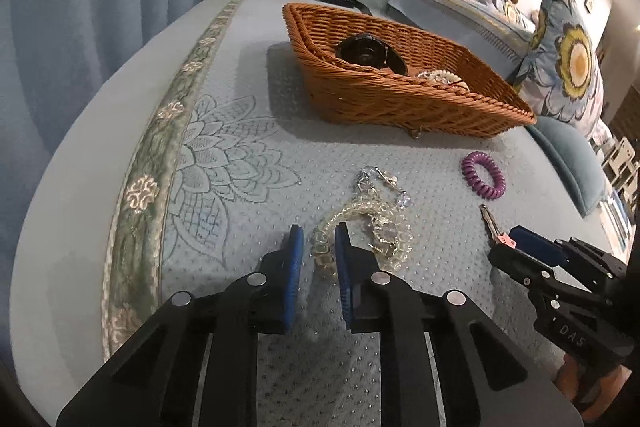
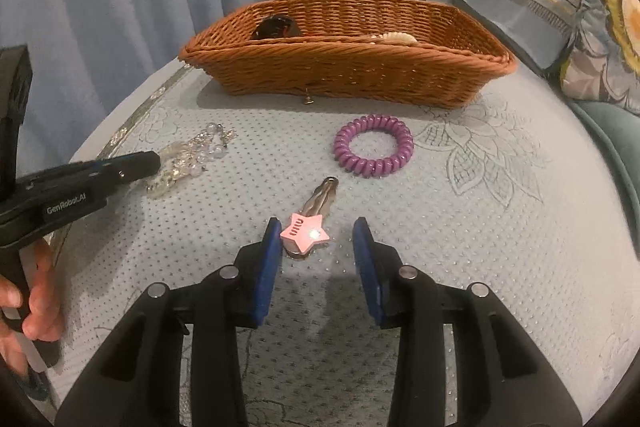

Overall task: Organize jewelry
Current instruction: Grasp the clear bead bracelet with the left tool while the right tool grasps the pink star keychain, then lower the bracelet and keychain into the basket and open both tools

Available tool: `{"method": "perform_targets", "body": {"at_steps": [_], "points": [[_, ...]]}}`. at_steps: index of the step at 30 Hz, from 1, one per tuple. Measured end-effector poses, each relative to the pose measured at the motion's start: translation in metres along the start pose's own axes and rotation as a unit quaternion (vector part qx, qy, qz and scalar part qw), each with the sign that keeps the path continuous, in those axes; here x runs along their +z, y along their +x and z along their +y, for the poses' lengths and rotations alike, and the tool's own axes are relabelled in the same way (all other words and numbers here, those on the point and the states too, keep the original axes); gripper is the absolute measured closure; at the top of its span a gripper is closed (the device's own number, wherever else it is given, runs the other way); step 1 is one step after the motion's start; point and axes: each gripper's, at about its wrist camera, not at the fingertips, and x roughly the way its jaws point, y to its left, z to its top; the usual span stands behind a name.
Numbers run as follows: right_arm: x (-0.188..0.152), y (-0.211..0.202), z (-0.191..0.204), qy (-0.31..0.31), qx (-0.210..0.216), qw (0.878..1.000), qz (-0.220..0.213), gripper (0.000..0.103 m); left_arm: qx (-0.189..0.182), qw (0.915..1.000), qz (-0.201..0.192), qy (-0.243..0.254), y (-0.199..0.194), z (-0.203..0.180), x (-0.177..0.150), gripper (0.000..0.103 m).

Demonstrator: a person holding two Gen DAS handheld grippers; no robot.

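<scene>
Jaws of my left gripper (image 1: 319, 247) pinch the crystal necklace (image 1: 362, 223); right gripper (image 2: 316, 239) jaws apart around star clip (image 2: 306, 231).

basket (image 2: 344, 67) contents half hidden by rim, dark item (image 2: 276, 27) unidentifiable

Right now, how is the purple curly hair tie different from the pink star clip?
The purple hair tie is a round coiled ring; the pink star clip is long and flat, with a star on a metal bar. The hair tie lies nearer the basket, away from both grippers; the clip lies between the right gripper's jaws. Both rest on the blue bedspread.
</scene>
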Motion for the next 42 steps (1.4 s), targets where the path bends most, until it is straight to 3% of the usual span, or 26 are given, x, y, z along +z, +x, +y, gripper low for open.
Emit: {"method": "perform_targets", "body": {"at_steps": [7, 8, 10, 11, 15, 25, 30, 36, 42], "points": [[-0.001, -0.001, 0.002, -0.005, -0.007, 1.000, -0.002, 0.069, 0.014, 0.9997, -0.004, 0.021, -0.001, -0.010, -0.005, 0.086], [-0.001, -0.001, 0.003, -0.005, -0.008, 1.000, -0.002, 0.073, 0.016, 0.9996, -0.005, 0.024, -0.001, -0.012, -0.006, 0.086], [-0.002, -0.002, 0.002, -0.003, -0.007, 1.000, -0.005, 0.082, 0.022, 0.9992, -0.007, 0.031, -0.002, -0.016, -0.008, 0.091], [-0.002, -0.003, 0.001, 0.000, -0.003, 1.000, -0.008, 0.082, 0.020, 0.9992, -0.008, 0.035, -0.003, -0.018, -0.009, 0.095], [-0.004, -0.007, -0.002, 0.005, 0.009, 1.000, -0.016, 0.082, 0.024, 0.9984, -0.017, 0.048, -0.008, -0.024, -0.015, 0.096], [-0.008, -0.024, 0.000, -0.011, 0.041, 0.998, -0.055, 0.082, 0.000, 0.9979, -0.065, -0.003, -0.034, -0.014, -0.022, 0.096], [-0.009, -0.038, -0.003, -0.005, 0.061, 0.995, -0.075, 0.082, -0.029, 0.9950, -0.091, -0.029, -0.047, -0.015, -0.024, 0.096], [0.002, -0.063, -0.016, 0.025, 0.075, 0.990, -0.116, 0.082, -0.052, 0.9909, -0.122, -0.022, -0.063, -0.028, -0.006, 0.096], [0.028, -0.068, -0.030, 0.040, 0.075, 0.987, -0.136, 0.082, -0.056, 0.9866, -0.152, 0.014, -0.070, -0.053, 0.036, 0.096]]}}
